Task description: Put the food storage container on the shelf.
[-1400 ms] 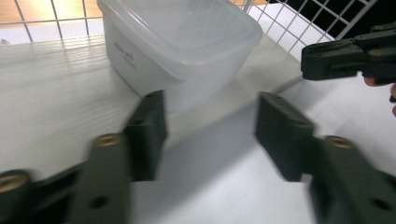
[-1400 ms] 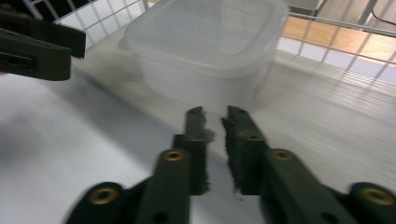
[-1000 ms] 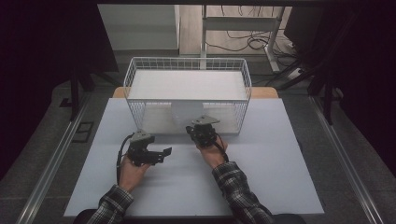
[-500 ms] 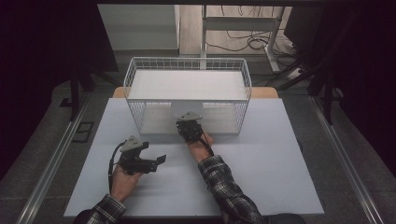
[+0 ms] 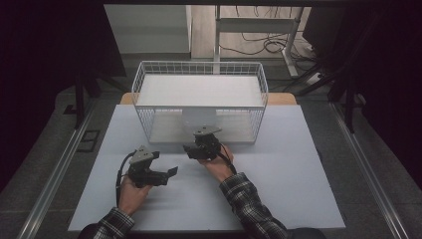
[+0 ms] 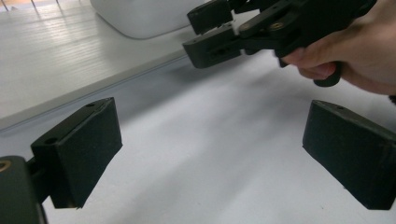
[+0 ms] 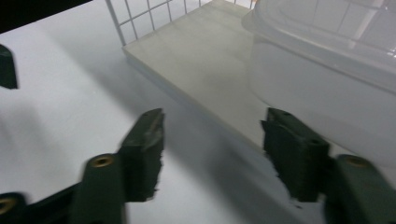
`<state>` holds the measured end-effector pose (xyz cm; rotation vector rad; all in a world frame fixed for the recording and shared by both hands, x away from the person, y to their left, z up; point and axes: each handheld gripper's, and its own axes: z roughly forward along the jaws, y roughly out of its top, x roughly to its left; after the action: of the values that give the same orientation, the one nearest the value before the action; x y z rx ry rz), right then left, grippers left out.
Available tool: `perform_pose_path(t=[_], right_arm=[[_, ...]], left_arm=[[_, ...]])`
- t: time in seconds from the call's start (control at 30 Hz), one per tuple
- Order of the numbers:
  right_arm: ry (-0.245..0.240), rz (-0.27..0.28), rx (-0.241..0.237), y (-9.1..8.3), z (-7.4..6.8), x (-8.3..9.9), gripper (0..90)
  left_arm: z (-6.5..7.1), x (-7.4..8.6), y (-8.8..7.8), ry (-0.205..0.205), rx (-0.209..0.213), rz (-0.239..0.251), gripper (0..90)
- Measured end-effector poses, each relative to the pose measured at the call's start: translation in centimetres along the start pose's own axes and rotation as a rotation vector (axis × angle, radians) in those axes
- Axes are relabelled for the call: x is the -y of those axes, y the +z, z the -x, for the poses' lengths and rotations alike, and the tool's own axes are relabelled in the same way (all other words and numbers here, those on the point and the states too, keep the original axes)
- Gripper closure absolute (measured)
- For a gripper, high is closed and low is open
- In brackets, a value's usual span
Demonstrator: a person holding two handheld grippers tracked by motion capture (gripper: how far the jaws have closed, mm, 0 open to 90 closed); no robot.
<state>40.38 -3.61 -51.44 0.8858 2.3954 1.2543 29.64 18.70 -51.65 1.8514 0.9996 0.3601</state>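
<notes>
White table [image 5: 278, 189] lies before you, with a wire basket [image 5: 144, 82] at twelve o'clock holding a clear tub [image 7: 327, 70]. Your right gripper [image 5: 191, 149] sits at its front, jaws wide, empty. Your left gripper [image 5: 171, 172], at seven o'clock, is likewise spread and empty.

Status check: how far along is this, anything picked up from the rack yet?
Done: nothing visible yet; the white container sits on the lower shelf of the wire rack. In hand: nothing. The right gripper is open just in front of the rack, with the container close ahead of its jaws. The left gripper is open and empty over the white table. Left: probably grasping the container and pulling it out.
</notes>
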Motion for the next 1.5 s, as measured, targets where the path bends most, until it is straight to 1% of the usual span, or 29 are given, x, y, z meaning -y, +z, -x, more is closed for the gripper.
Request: perform_pose_path(t=[0.13,0.27,0.33,0.43,0.53,0.67,0.77,1.0,1.07,1.1,1.2,1.3,1.37,1.4,1.5], right_arm=[[0.017,-0.005,-0.03,-0.6,0.3,0.1,22.4],[0.007,-0.017,-0.048,-1.3,0.3,0.2,14.6],[0.0,-0.022,-0.054,-1.7,0.3,0.2,10.8],[-0.001,-0.027,-0.062,-2.1,0.3,0.2,8.4],[0.005,-0.029,-0.071,-2.9,0.4,0.2,5.8],[0.021,-0.034,-0.073,-3.6,0.5,0.4,5.0],[0.015,-0.037,-0.069,-4.1,0.6,0.6,4.3],[0.024,-0.044,-0.089,-5.0,0.7,1.3,2.0],[0.024,-0.048,-0.088,-5.1,0.7,1.4,1.7],[0.023,-0.057,-0.085,-5.5,0.8,1.6,0.8],[0.026,-0.059,-0.082,-5.9,1.1,1.9,0.7],[0.035,-0.053,-0.082,-6.5,1.3,2.0,0.7],[0.035,-0.049,-0.08,-6.7,1.3,2.1,0.5],[0.034,-0.042,-0.077,-7.1,1.4,2.2,0.2],[0.032,-0.043,-0.068,-7.7,1.4,2.6,0.0]], left_arm=[[0.0,0.1,0.1,0.003,-0.004,-0.008,3.8],[0.0,0.2,0.2,0.006,-0.004,-0.014,3.8],[0.1,0.2,0.2,0.013,-0.008,-0.008,3.9],[0.2,0.2,0.1,0.022,-0.004,0.006,4.1],[0.2,0.2,0.2,0.023,0.002,0.009,4.1],[0.3,0.4,0.3,0.025,0.001,-0.008,4.0],[0.4,0.4,0.3,0.027,-0.001,-0.016,4.0],[0.6,0.6,0.1,0.027,-0.001,-0.027,4.0],[0.7,0.6,0.0,0.027,-0.003,-0.027,4.0],[0.7,0.6,-0.1,0.026,-0.003,-0.028,4.0],[0.7,0.8,-0.2,0.022,-0.003,-0.032,4.0],[0.8,0.9,-0.4,0.02,-0.001,-0.038,4.1],[0.9,1.0,-0.4,0.02,-0.003,-0.039,4.1],[1.0,1.1,-0.5,0.019,-0.001,-0.041,4.1],[1.1,1.2,-0.7,0.018,0.0,-0.043,4.1]])
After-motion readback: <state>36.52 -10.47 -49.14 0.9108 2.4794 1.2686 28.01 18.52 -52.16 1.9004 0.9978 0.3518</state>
